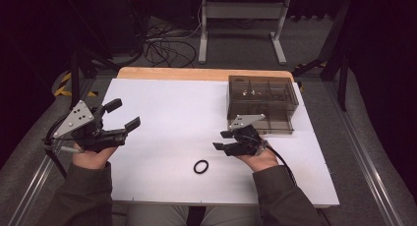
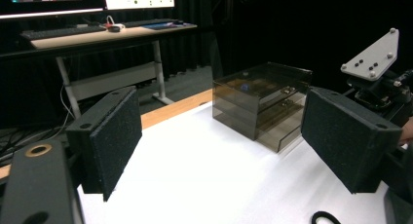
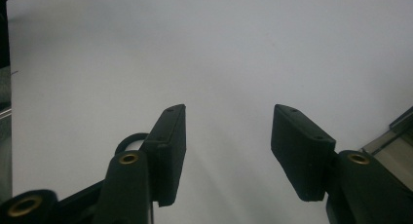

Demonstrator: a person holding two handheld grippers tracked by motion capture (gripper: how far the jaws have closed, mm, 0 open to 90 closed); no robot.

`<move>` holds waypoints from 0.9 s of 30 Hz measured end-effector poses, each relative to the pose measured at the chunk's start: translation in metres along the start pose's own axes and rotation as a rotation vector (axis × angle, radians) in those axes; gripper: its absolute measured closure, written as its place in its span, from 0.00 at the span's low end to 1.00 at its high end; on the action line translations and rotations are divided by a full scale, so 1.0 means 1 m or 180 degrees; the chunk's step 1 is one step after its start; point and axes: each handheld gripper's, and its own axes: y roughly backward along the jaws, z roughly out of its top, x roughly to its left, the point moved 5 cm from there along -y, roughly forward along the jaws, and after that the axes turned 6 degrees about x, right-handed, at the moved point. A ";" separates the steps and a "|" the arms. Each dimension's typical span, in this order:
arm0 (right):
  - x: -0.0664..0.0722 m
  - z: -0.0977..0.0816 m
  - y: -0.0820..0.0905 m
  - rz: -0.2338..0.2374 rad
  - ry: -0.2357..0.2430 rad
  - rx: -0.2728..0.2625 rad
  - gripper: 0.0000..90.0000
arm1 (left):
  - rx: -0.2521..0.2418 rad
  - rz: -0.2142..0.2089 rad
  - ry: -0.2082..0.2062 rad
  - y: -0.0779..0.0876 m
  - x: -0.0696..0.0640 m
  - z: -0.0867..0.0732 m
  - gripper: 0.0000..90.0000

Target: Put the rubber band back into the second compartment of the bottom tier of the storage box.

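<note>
A small black ring point(image 1: 200, 166) lies flat on the white tabletop point(image 1: 172, 118) near the front, between the two hands. My left gripper point(image 1: 123, 115) is held above the table's left side, jaws wide open and bare. My right gripper point(image 1: 223, 140) hovers just right of the ring, open, pointing left, nothing between its pads. In the right gripper view the ring point(image 3: 130, 141) peeks out behind the left jaw. In the left gripper view the ring's edge point(image 2: 325, 217) shows at the bottom, and the right gripper's grey plate point(image 2: 372, 56) sits at the far right.
A smoky transparent drawer box point(image 1: 262, 104) stands at the table's back right, just behind my right hand; it also stands ahead in the left gripper view point(image 2: 263, 104). A white desk frame point(image 1: 241, 24) and cables point(image 1: 162, 49) lie on the floor beyond the table.
</note>
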 end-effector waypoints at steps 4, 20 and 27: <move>0.004 -0.002 -0.009 0.0042 0.0052 0.0106 0.55 | -0.0003 -0.0008 0.0000 0.000 0.000 0.000 0.18; 0.018 -0.009 -0.038 0.0180 0.0216 0.0429 0.63 | 0.0004 -0.0027 -0.0007 -0.001 -0.001 0.000 0.19; 0.024 -0.011 -0.047 0.0238 0.0284 0.0523 0.66 | 0.0001 -0.0025 0.0006 -0.001 -0.001 0.000 0.19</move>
